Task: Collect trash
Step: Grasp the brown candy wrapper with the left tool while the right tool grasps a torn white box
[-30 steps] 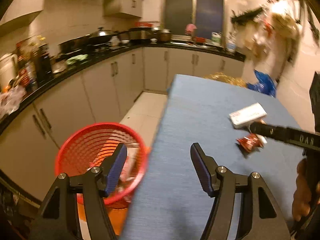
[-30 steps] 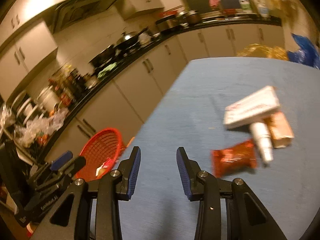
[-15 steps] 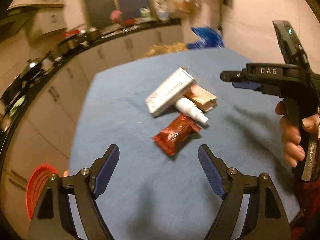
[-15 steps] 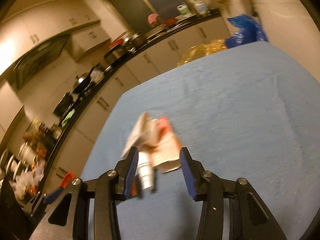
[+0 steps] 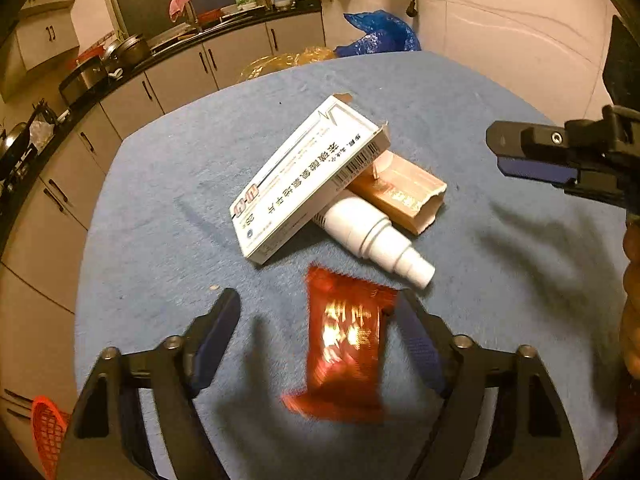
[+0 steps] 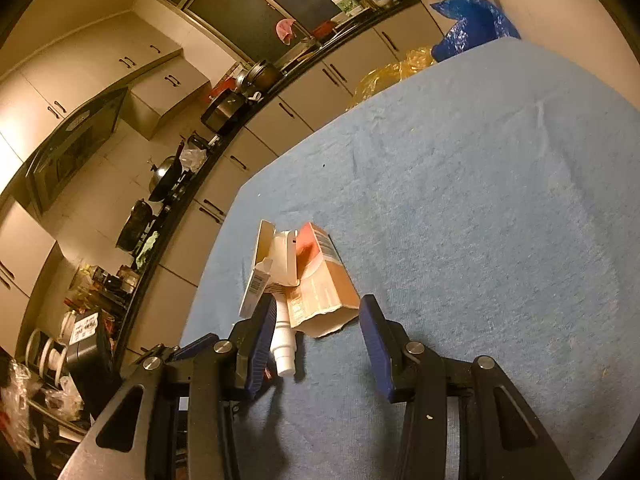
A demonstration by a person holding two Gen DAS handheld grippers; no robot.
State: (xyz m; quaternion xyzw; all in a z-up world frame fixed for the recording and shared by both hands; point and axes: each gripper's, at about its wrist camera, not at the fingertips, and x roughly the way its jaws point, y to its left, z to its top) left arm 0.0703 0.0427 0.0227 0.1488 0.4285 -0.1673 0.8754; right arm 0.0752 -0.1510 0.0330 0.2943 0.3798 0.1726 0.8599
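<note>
A red foil wrapper point(image 5: 344, 344) lies on the blue tablecloth point(image 5: 160, 240) between the fingers of my left gripper point(image 5: 316, 304). Those jaws are closing; the wrapper sits close to the right finger, with a gap on the left. Just beyond it a white carton point(image 5: 308, 180) leans over a white spray bottle point(image 5: 376, 240) and a torn tan box point(image 5: 400, 196). My right gripper point(image 6: 316, 304) stands open low over the cloth, with the bottle point(image 6: 282, 340) and the tan box point(image 6: 324, 292) between its fingers. From the left wrist it shows side-on as the right gripper point(image 5: 520, 156).
A red mesh basket point(image 5: 48, 436) sits on the floor below the table's left edge. Blue point(image 5: 380, 36) and yellow point(image 5: 280, 62) plastic bags lie past the far end. Kitchen cabinets and a cluttered counter point(image 6: 168, 184) run along the left. A hand point(image 5: 630, 300) shows at the right edge.
My left gripper swung from over the red basket to the trash pile and came down around the red wrapper. My right gripper moved in until the bottle and tan box lay between its fingers.
</note>
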